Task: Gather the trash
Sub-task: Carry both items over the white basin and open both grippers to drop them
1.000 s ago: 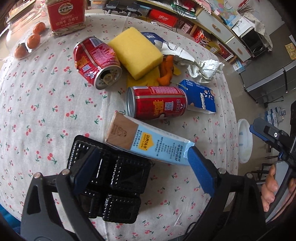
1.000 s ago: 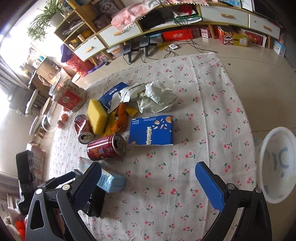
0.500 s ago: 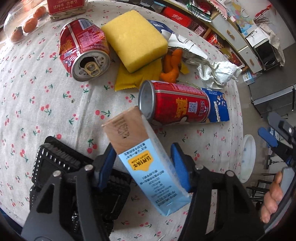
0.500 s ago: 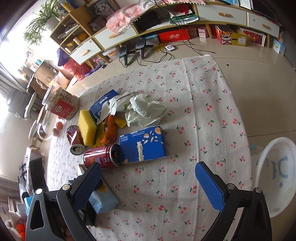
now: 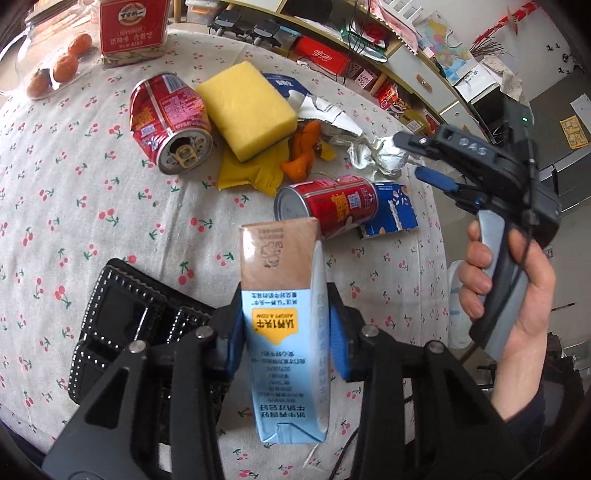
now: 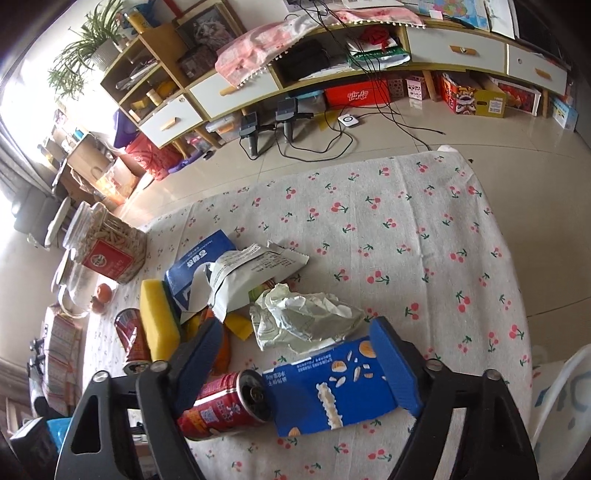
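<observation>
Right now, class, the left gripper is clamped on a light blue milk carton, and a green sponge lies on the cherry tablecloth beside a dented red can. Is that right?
Not quite. The sponge is yellow, not green, as the left wrist view shows. The left gripper, jaws closing, does clamp the light blue milk carton, and the sponge lies on the cherry tablecloth beside the dented red can.

Two red drink cans (image 5: 168,123) (image 5: 328,205) lie on the cherry-print cloth (image 5: 74,192). Cartons come to three: one light-blue milk carton (image 5: 284,332), one dark-blue flattened carton (image 6: 332,391) and another blue box (image 6: 199,264) under the wrappers. There is one yellow sponge (image 5: 247,109), one black tray (image 5: 122,325), one crumpled silvery wrapper (image 6: 306,321) and one white torn packet (image 6: 255,275). Three small orange fruits (image 5: 61,68) sit in a clear bowl (one partly hidden). One jar with a red label (image 5: 131,29) stands behind, and one white bin (image 6: 565,406) by the table.
</observation>
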The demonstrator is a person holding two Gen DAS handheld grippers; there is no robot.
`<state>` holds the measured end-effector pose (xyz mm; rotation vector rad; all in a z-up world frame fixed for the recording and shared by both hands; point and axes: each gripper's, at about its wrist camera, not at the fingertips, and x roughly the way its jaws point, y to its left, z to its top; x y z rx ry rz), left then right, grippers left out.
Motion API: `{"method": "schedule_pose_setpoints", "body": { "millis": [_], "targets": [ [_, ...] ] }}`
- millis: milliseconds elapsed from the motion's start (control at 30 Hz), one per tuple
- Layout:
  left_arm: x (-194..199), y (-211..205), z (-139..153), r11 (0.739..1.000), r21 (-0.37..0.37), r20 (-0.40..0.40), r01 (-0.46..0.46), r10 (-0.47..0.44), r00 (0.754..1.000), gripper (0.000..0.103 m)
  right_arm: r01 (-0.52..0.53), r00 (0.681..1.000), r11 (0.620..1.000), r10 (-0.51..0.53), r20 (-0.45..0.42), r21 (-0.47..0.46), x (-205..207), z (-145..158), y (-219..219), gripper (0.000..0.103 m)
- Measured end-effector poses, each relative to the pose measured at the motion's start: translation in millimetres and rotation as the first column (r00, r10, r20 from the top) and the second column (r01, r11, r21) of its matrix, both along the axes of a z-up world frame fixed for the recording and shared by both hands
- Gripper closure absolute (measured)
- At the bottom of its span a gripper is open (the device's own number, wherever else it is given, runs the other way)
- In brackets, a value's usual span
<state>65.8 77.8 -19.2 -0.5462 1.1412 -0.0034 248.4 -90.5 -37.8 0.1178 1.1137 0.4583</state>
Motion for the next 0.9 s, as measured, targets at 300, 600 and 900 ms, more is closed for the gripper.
{"method": "schedule_pose_setpoints", "body": {
  "millis": [300, 600, 900],
  "targets": [
    [-4.0, 4.7, 17.7, 1.000, 0.011, 0.079, 0.025, -0.026, 0.997, 0.062, 0.027, 0.999, 0.997, -0.025, -0.031, 0.069, -8.5, -1.2, -24.4, 0.090],
    [11.4, -18.3, 29.3, 0.997, 0.043, 0.139, 0.062, -0.067, 0.988, 0.062, 0.099, 0.991, 0.986, -0.111, 0.081, 0.135, -44.8, 58.7, -83.3, 0.091],
    [38.1, -115.8, 37.0, 0.963, 0.014, 0.187, 0.268, -0.266, 0.946, 0.062, 0.347, 0.928, 0.933, -0.357, 0.110, 0.096, -99.4, 82.1, -192.1, 0.091]
  ]
}}
